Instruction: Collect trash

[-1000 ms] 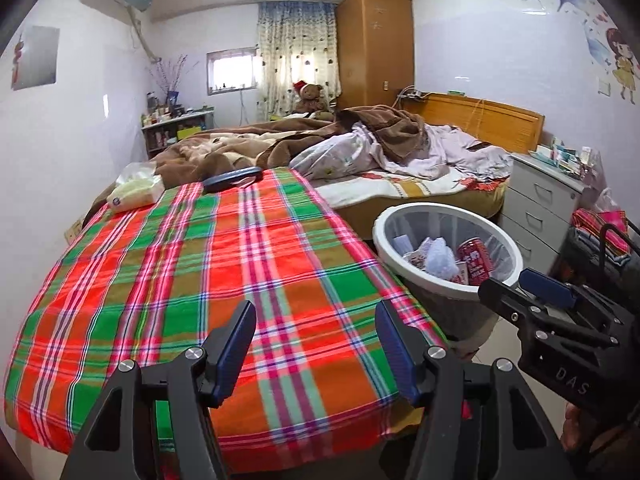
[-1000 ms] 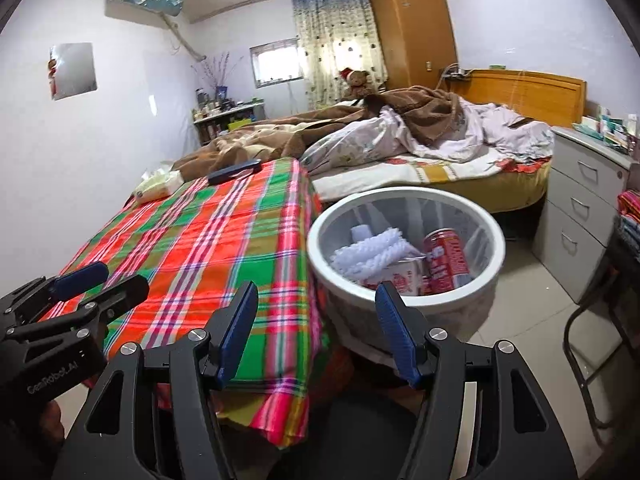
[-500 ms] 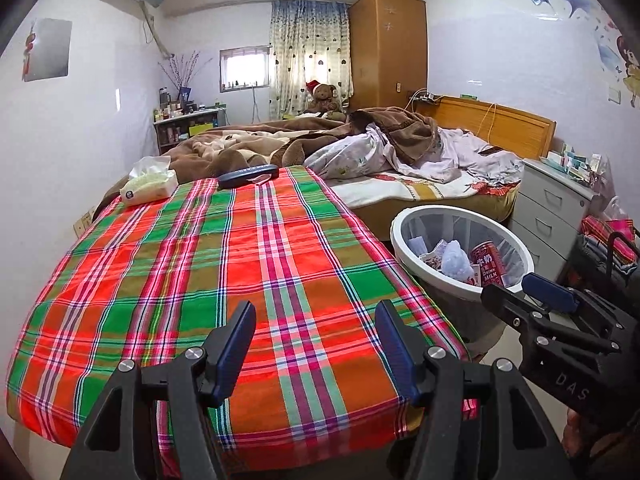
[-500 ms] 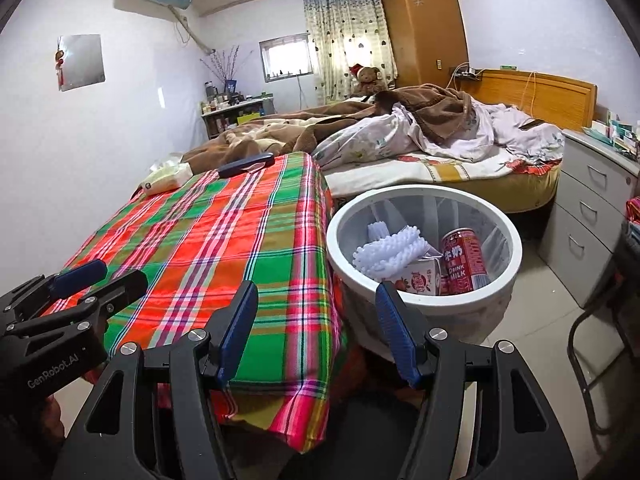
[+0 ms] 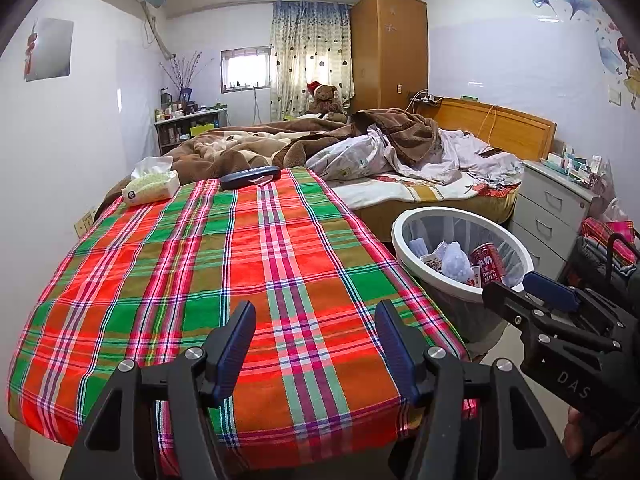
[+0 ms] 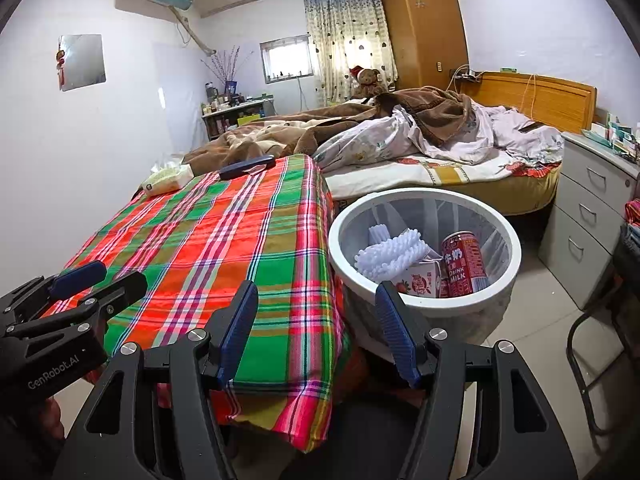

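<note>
Red-green plaid tablecloth point(image 5: 224, 264), white bin point(image 6: 424, 300), red can point(image 6: 464, 264).

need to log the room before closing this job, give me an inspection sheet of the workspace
surface: table under a plaid cloth, bare except at its far end
job's things: white bin beside the table holds a red milk can, a carton and white foam wrap
clutter: tissue pack and dark case at the far end
grippers: left hand-held gripper and right hand-held gripper open, empty
cables: cord over the headboard
surroundings: unmade bed, wardrobe, drawer unit
</note>
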Motion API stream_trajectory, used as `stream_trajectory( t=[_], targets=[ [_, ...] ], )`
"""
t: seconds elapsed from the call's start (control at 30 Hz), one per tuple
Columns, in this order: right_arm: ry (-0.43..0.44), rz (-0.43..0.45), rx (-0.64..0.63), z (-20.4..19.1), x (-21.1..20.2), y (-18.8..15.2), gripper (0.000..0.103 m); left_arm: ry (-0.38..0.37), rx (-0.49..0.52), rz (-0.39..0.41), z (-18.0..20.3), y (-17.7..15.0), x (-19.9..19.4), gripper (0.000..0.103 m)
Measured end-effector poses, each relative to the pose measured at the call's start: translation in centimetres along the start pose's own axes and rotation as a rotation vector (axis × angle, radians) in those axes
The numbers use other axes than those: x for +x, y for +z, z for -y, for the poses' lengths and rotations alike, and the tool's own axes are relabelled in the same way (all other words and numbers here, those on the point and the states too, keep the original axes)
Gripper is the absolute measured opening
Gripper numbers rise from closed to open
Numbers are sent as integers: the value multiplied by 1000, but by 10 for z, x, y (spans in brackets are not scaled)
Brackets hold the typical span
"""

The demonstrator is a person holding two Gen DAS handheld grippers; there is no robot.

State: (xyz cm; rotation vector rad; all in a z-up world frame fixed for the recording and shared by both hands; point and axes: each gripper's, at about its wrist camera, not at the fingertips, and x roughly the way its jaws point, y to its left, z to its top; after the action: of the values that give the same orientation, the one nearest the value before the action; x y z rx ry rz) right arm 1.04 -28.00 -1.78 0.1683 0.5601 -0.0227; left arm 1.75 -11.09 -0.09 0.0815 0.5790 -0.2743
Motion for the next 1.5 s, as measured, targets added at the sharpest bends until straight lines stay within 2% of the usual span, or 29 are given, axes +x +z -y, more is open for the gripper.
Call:
stream_trajectory(
  t=[1.5],
  targets=[
    [-4, 9, -2, -6, -5, 2, 63, -4, -8, 17, -6, 1, -8, 62]
  ],
)
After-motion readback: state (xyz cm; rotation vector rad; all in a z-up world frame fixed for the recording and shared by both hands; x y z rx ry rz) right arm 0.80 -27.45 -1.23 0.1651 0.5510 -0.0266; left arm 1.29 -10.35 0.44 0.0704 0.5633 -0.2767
